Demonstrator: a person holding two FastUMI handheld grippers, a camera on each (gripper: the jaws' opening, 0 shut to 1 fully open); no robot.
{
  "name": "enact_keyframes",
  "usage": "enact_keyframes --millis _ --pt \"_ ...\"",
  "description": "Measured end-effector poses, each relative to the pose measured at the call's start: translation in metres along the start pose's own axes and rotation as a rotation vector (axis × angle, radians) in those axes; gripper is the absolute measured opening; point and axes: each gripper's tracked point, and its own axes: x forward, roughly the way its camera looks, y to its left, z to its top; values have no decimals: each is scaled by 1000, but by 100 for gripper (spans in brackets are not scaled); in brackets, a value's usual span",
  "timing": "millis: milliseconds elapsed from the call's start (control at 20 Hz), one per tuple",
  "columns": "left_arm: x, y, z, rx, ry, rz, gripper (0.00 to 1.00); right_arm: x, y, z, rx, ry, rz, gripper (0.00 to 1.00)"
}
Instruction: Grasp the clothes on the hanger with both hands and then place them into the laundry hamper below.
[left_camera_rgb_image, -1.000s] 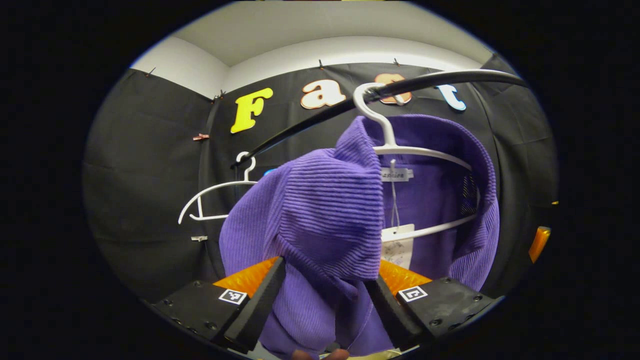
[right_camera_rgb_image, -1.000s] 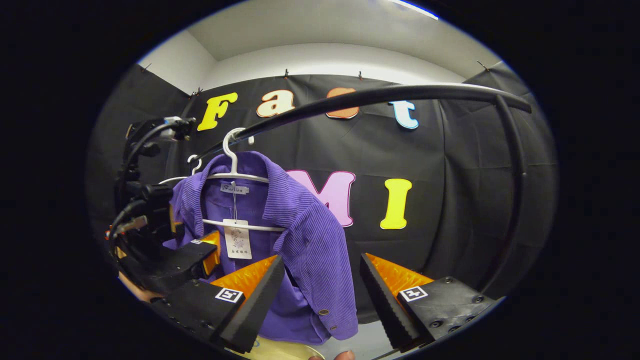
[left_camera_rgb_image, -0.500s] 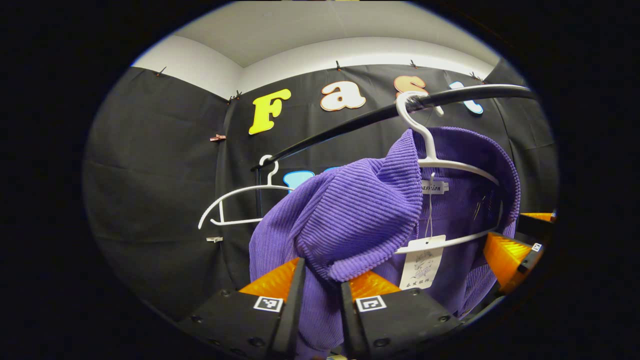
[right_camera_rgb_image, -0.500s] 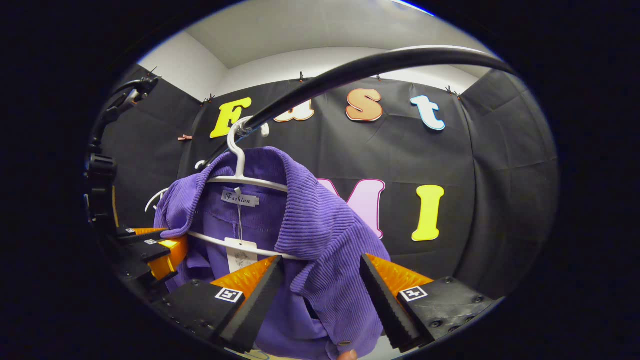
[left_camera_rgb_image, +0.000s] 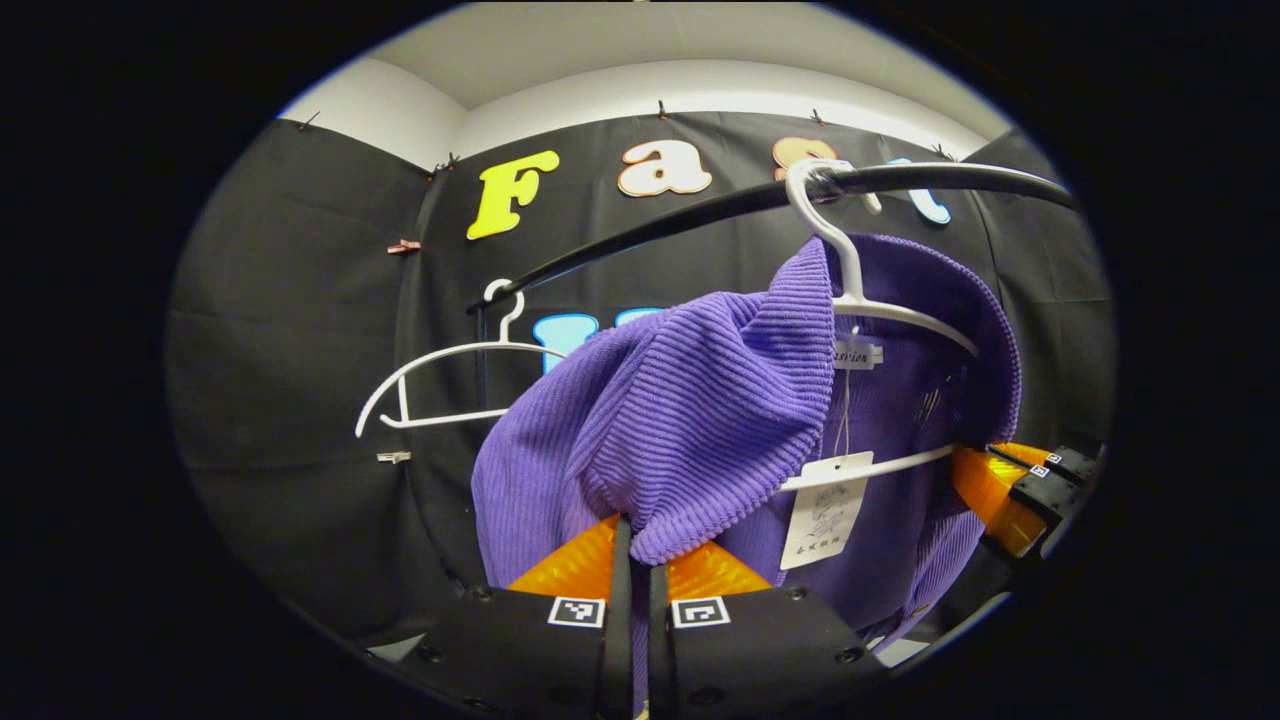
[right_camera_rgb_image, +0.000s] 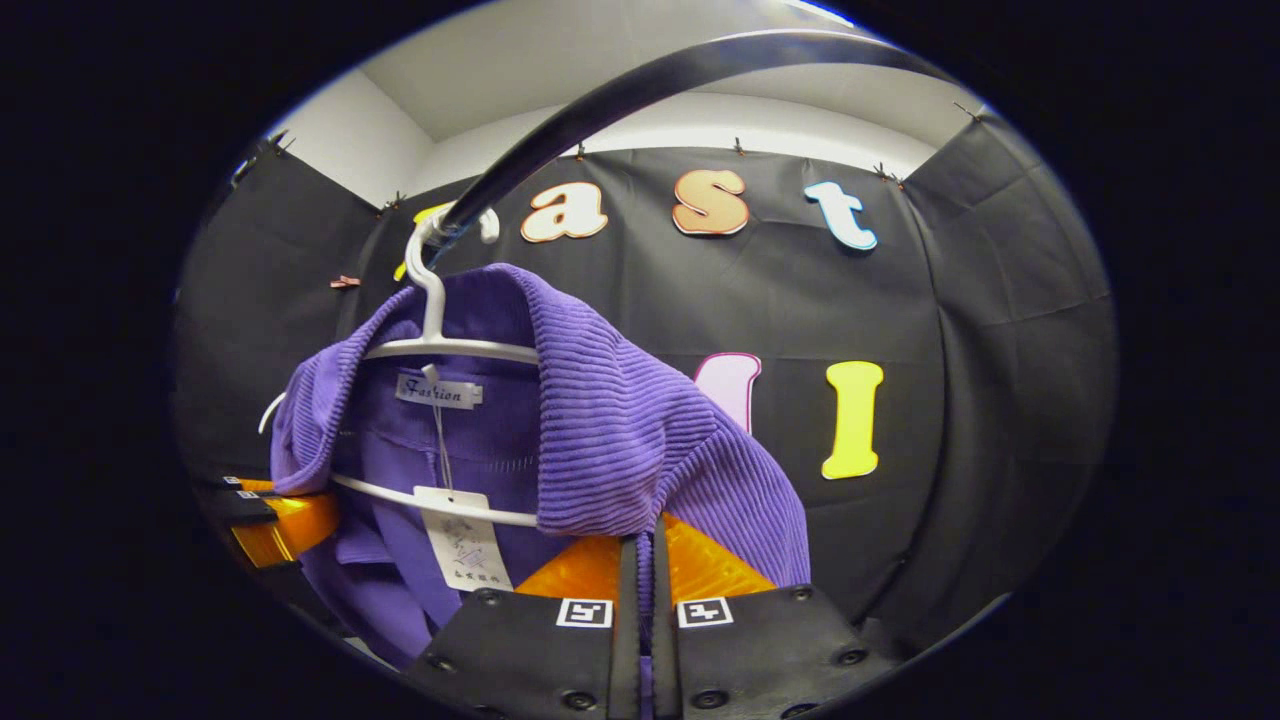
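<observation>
A purple ribbed shirt (left_camera_rgb_image: 700, 410) hangs on a white hanger (left_camera_rgb_image: 850, 290) hooked over a black rail (left_camera_rgb_image: 680, 215). In the left gripper view my left gripper (left_camera_rgb_image: 633, 575) is shut on the shirt's near shoulder fabric, with the other gripper (left_camera_rgb_image: 1020, 485) at the far right on the opposite shoulder. The right gripper view has the same shirt (right_camera_rgb_image: 620, 420) on its hanger (right_camera_rgb_image: 440, 340), and my right gripper (right_camera_rgb_image: 640, 585) is shut on that shoulder's fabric. The left gripper (right_camera_rgb_image: 270, 515) appears at the lower left there. A paper tag (right_camera_rgb_image: 465, 545) dangles from the collar.
An empty white hanger (left_camera_rgb_image: 450, 375) hangs further along the rail on the left in the left gripper view. The rail (right_camera_rgb_image: 620, 90) arcs overhead in the right gripper view. Black cloth walls close in behind and on both sides.
Both grippers have closed: the left went from open around the shoulder to fully shut on the fabric, and the right moved up to the other shoulder and shut on it.
</observation>
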Motion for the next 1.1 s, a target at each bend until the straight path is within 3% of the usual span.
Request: enact_keyframes --millis 300,600,1100 --pt "-3 2 0 -7 7 -4 6 -14 -13 17 -44 -37 -9 4" --pt "-19 27 33 13 -46 26 3 -26 -73 72 -158 -186 -172 4" --pt "-28 35 117 59 -200 4 5 -17 -102 136 -301 -384 -301 4"
